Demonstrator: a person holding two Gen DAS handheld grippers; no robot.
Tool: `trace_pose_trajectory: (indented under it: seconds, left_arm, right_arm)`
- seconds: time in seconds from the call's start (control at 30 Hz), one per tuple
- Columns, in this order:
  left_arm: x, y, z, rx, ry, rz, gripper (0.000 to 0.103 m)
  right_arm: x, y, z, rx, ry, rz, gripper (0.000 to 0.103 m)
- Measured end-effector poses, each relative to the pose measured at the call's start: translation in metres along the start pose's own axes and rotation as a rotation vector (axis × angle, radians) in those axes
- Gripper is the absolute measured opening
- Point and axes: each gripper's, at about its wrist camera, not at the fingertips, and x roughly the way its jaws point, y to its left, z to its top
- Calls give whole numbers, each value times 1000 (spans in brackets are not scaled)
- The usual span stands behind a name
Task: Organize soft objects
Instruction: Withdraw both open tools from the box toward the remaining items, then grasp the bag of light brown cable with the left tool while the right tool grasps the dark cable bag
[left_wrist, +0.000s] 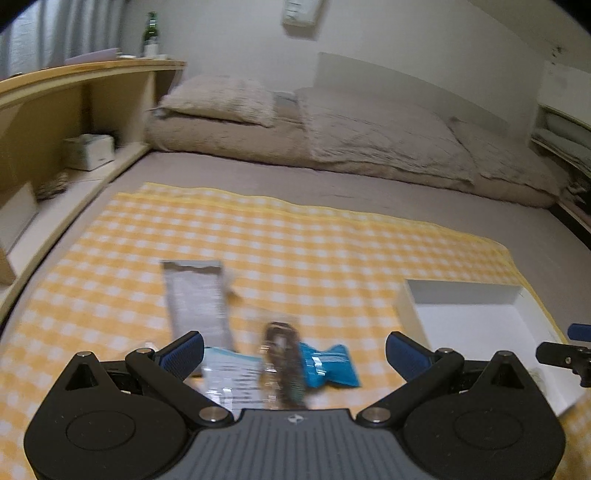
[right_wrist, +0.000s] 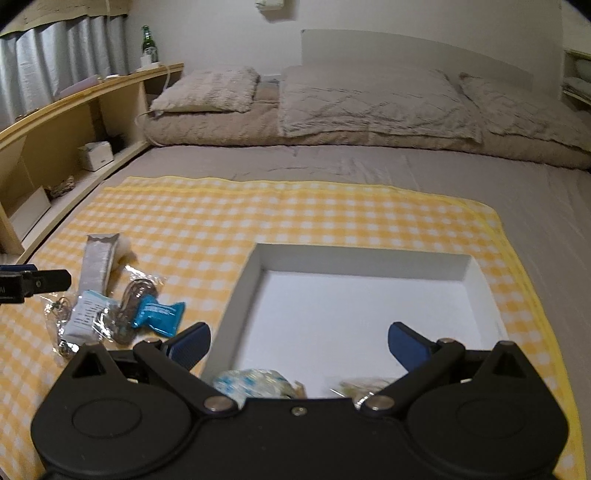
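On a yellow checked cloth (left_wrist: 258, 236) lies a loose pile: a grey tube (left_wrist: 197, 295), a blue wrapped packet (left_wrist: 330, 365), a clear bag with dark contents (left_wrist: 282, 354) and a white labelled pouch (left_wrist: 232, 373). My left gripper (left_wrist: 294, 350) hovers open just above this pile, nothing between its fingers. A white shallow box (right_wrist: 362, 295) sits to the right. My right gripper (right_wrist: 299, 343) stands open over the box's near end, above a blue-patterned soft packet (right_wrist: 251, 380) and a pale wrapped item (right_wrist: 362, 386). The pile appears left of the box, around the blue packet (right_wrist: 157, 314).
The cloth covers a grey bed sheet (right_wrist: 369, 162). A folded beige duvet (right_wrist: 369, 107) and pillows (right_wrist: 207, 88) lie at the far end. A wooden shelf unit (right_wrist: 66, 122) with a green bottle (right_wrist: 148, 44) and a small box (right_wrist: 96, 155) runs along the left.
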Motion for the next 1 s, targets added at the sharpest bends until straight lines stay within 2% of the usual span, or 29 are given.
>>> trace_pose_trajectory:
  seconds: [0.17, 0.3, 0.6, 0.7, 0.77, 0.8, 0.93, 1.0]
  left_arm:
    - [-2, 25, 0, -17, -15, 70, 103]
    - [-1, 43, -1, -39, 12, 109, 103]
    - [15, 64, -11, -106, 117, 110, 103]
    - [21, 69, -11, -147, 132, 80, 96]
    - [26, 70, -11, -165, 157, 74, 85]
    - [30, 71, -13, -179, 173, 77, 83]
    - [42, 77, -19, -220, 215, 110, 74]
    - [47, 82, -22, -232, 222, 140, 73]
  right_arm:
    - [9, 20, 7, -23, -1, 26, 103]
    - [16, 37, 14, -38, -6, 44, 103]
    - [37, 79, 33, -26, 4, 119, 103]
    - [48, 91, 39, -7, 14, 131, 103]
    - [56, 98, 43, 11, 21, 139, 103]
    - [60, 102, 44, 23, 26, 146, 103]
    - [77, 114, 50, 76, 68, 172, 102]
    - [87, 121, 51, 102, 97, 203, 97]
